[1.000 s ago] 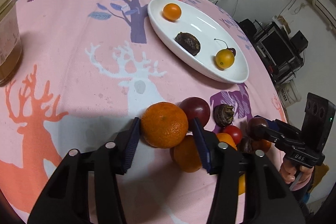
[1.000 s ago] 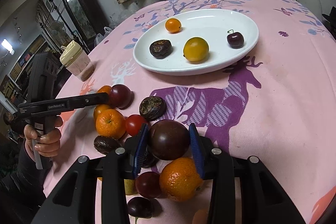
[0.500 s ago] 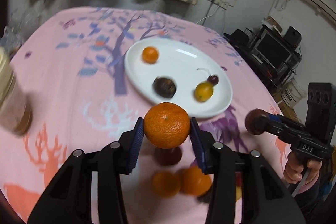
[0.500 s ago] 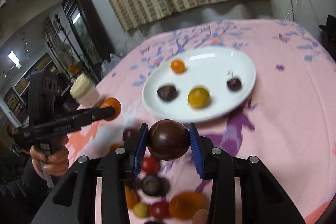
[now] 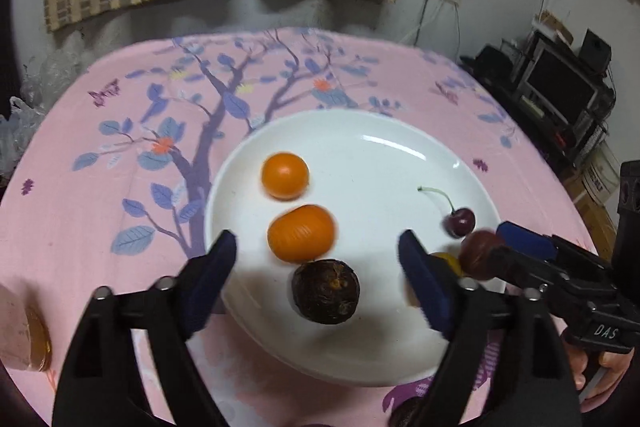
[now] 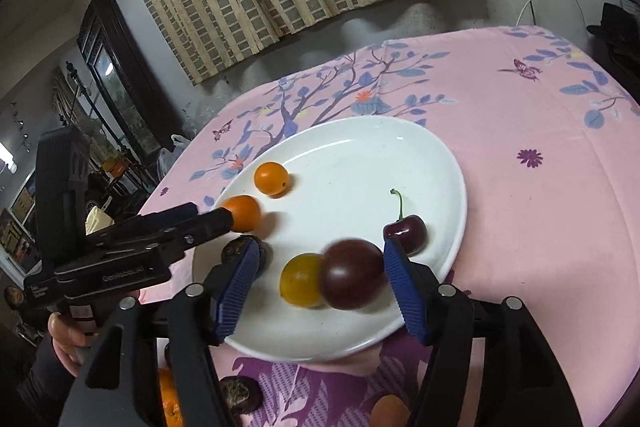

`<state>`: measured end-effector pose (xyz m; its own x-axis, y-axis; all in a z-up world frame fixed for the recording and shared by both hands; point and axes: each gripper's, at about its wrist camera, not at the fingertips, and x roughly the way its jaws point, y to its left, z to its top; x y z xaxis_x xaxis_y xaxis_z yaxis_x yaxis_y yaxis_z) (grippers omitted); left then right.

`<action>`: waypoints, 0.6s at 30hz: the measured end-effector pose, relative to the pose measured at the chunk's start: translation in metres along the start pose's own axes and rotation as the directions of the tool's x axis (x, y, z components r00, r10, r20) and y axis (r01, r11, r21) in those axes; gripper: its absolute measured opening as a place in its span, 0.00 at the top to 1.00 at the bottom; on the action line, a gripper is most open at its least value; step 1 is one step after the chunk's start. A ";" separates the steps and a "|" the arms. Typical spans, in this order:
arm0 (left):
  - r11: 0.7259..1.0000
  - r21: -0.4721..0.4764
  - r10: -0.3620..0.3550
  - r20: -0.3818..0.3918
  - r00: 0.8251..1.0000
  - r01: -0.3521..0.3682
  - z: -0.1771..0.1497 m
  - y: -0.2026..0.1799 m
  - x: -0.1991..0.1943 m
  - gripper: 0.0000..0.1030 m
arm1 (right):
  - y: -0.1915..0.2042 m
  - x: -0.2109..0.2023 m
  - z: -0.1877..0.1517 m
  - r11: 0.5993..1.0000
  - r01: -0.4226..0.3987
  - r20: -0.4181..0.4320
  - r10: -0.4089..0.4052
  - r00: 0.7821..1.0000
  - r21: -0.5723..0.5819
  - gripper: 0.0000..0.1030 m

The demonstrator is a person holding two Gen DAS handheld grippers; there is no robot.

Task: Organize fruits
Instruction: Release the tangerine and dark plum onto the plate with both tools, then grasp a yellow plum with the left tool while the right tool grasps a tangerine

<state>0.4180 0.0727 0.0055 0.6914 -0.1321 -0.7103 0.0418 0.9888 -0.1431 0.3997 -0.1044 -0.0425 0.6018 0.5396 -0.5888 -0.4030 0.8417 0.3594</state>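
Left-wrist view. At the far left edge a jar of amber contents stands on the pink tree-printed cloth of the desk. The left gripper is over the near rim of the white oval plate, its jaws spread wide and released. Between and just beyond them lies a motion-blurred mandarin, clear of both pads. A small orange tomato rests farther back, and a dark wrinkled fruit lies nearer. To the right a cherry points its stem up and left. At the right edge the other tool reads "DAS".

Right-wrist view. At left the other tool carries a pale label reading "GenRobot.AI", partly blurred. The right gripper is over the plate's near part, its jaws parted. A blurred dark plum sits between them, near the right pad; whether it touches cannot be told. It overlaps a yellow fruit on its left. The plate's far half is bare. More fruit lies on the cloth below the near rim.
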 end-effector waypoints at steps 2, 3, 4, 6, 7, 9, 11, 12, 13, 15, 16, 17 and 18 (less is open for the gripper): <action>1.000 0.014 0.003 0.016 1.000 -0.004 -0.006 0.001 -0.016 0.16 | 0.008 -0.013 -0.002 0.999 -0.010 0.022 0.011 1.000 -0.030 0.35; 1.000 0.019 0.000 0.019 1.000 0.000 -0.012 0.002 -0.026 0.16 | 0.013 -0.021 -0.003 0.999 -0.011 0.034 0.012 0.999 -0.043 0.32; 1.000 0.020 0.000 0.027 1.000 -0.001 -0.018 0.003 -0.036 0.15 | 0.018 -0.027 -0.006 0.998 -0.020 0.040 0.022 0.999 -0.055 0.29; 1.000 0.023 0.009 0.044 0.999 -0.010 -0.034 0.006 -0.055 0.12 | 0.026 -0.039 -0.016 0.996 -0.037 0.026 0.040 0.999 -0.087 0.29; 1.000 0.022 0.011 0.053 0.999 -0.012 -0.044 0.007 -0.066 0.11 | 0.028 -0.044 -0.023 0.994 -0.041 0.013 0.042 0.999 -0.097 0.29; 1.000 0.023 -0.007 0.058 0.998 0.006 -0.063 0.010 -0.083 0.11 | 0.030 -0.054 -0.041 0.993 -0.051 -0.022 0.049 0.999 -0.103 0.28; 0.999 0.033 -0.025 0.084 0.996 0.023 -0.086 0.011 -0.098 0.11 | 0.030 -0.063 -0.061 0.994 -0.008 -0.054 0.002 0.999 -0.107 0.28; 0.999 0.042 -0.019 0.106 0.994 0.014 -0.099 0.012 -0.105 0.10 | 0.028 -0.069 -0.072 0.995 0.009 -0.057 -0.014 0.998 -0.103 0.28; 0.999 0.050 -0.007 0.113 0.994 0.002 -0.109 0.012 -0.108 0.09 | 0.027 -0.073 -0.082 0.995 0.003 -0.066 -0.009 0.998 -0.097 0.28; 0.998 0.066 -0.003 0.078 0.997 -0.002 -0.125 0.011 -0.111 0.09 | 0.024 -0.080 -0.095 0.998 -0.015 -0.100 0.008 0.995 -0.068 0.28; 0.998 0.066 -0.020 0.060 0.998 0.016 -0.129 0.011 -0.112 0.09 | 0.025 -0.083 -0.100 0.998 -0.037 -0.104 0.031 0.994 -0.056 0.28; 0.998 0.056 -0.039 0.047 0.998 0.037 -0.133 0.011 -0.114 0.09 | 0.026 -0.085 -0.104 0.997 -0.053 -0.118 0.046 0.992 -0.052 0.28; 0.998 0.049 -0.044 0.045 0.998 0.042 -0.136 0.011 -0.115 0.09 | 0.027 -0.085 -0.108 0.997 -0.052 -0.130 0.044 0.991 -0.054 0.28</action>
<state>0.2408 0.0891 -0.0077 0.7207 -0.1720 -0.6715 0.1056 0.9847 -0.1389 0.2636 -0.1293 -0.0608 0.4888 0.5691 -0.6612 -0.4702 0.8103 0.3498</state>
